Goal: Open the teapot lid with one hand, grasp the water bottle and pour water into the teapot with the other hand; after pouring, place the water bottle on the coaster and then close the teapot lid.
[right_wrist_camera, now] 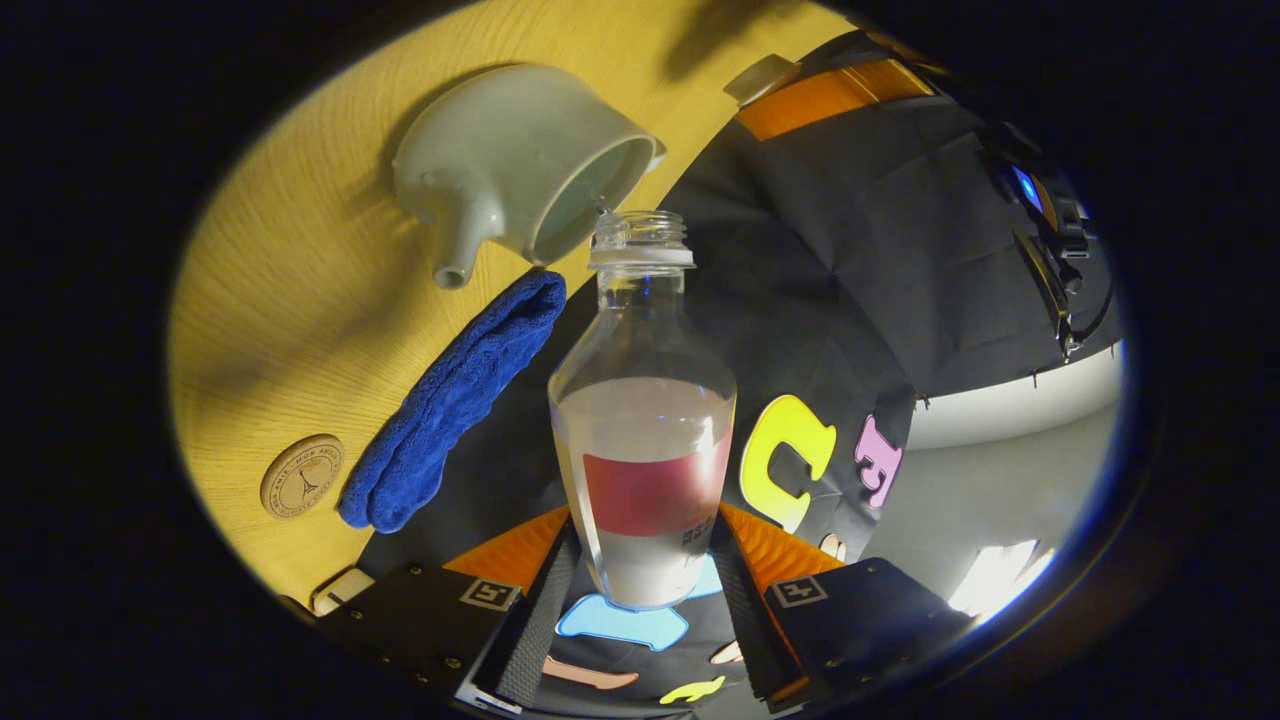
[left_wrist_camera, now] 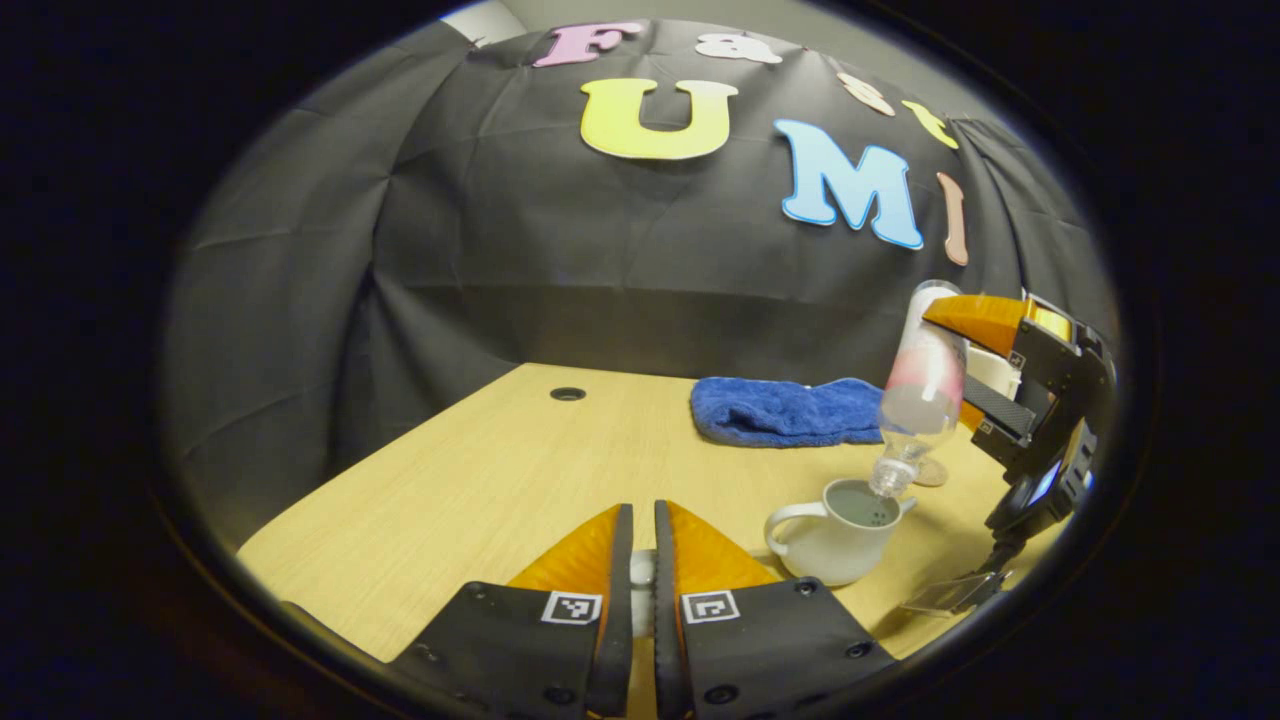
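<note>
Left gripper view, left gripper (left_wrist_camera: 643,560): we see its two fingers nearly together at the bottom edge, with a small white thing in the narrow slit between them. We cannot tell whether this is the lid, or whether both fingers press on it.
Left gripper view, teapot (left_wrist_camera: 838,535): a white teapot stands ahead and to the right of our fingers on the wooden table (left_wrist_camera: 480,480), its mouth open and its handle turned toward us.
Left gripper view, water bottle (left_wrist_camera: 920,390): it hangs neck down above the teapot, mouth just over the opening, held by the right gripper (left_wrist_camera: 975,370) farther right.
Left gripper view, blue towel (left_wrist_camera: 790,410): it lies folded beyond the teapot, near the booth wall.

Right gripper view, right gripper (right_wrist_camera: 650,560): we have both fingers pressed on the bottle's lower body, one at each side of the red label.
Right gripper view, water bottle (right_wrist_camera: 645,430): uncapped, it points straight ahead from our fingers, with water pooled in the half nearer them.
Right gripper view, teapot (right_wrist_camera: 520,165): ahead and left of the bottle's mouth, its rim just beside the neck.
Right gripper view, blue towel (right_wrist_camera: 450,405): left of the bottle.
Right gripper view, coaster (right_wrist_camera: 302,476): a round wooden disc, farther left, just beside the towel's end, with nothing on it.
</note>
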Motion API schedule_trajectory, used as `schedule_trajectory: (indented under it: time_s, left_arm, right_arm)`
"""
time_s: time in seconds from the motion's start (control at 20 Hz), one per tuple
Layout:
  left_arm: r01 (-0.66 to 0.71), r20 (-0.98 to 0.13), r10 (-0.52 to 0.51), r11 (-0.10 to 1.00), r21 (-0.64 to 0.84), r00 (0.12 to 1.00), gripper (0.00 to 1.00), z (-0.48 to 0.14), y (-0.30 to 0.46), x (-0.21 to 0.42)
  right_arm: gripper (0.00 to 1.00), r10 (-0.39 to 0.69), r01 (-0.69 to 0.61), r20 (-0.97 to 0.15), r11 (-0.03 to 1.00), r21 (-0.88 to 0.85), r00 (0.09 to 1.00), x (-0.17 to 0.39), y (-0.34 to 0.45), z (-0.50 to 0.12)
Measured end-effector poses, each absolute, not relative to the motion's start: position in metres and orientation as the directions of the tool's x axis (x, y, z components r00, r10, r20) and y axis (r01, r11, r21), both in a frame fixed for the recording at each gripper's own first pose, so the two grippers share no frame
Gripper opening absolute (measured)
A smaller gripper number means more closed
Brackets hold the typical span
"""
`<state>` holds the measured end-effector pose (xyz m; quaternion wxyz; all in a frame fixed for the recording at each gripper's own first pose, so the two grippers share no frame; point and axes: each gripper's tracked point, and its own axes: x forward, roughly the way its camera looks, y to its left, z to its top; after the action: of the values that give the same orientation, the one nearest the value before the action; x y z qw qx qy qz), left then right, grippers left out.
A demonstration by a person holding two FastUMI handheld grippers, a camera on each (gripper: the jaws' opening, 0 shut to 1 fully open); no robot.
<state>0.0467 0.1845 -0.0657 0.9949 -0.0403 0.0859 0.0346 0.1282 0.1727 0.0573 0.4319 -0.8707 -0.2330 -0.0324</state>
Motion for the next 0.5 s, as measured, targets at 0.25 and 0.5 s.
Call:
schedule_trajectory:
  time_s: [0.25, 0.5]
  left_arm:
    - [-0.072, -0.176, 0.057, 0.994, -0.077, 0.983, 0.16, -0.068, 0.182, 0.048]
    - [-0.070, -0.180, 0.055, 0.994, -0.079, 0.982, 0.16, -0.069, 0.182, 0.048]
  right_arm:
    - [0.76, 0.434, 0.496, 0.278, -0.548, -0.674, 0.857, 0.125, 0.181, 0.064]
    - [0.76, 0.465, 0.522, 0.281, -0.546, -0.655, 0.840, 0.125, 0.185, 0.066]
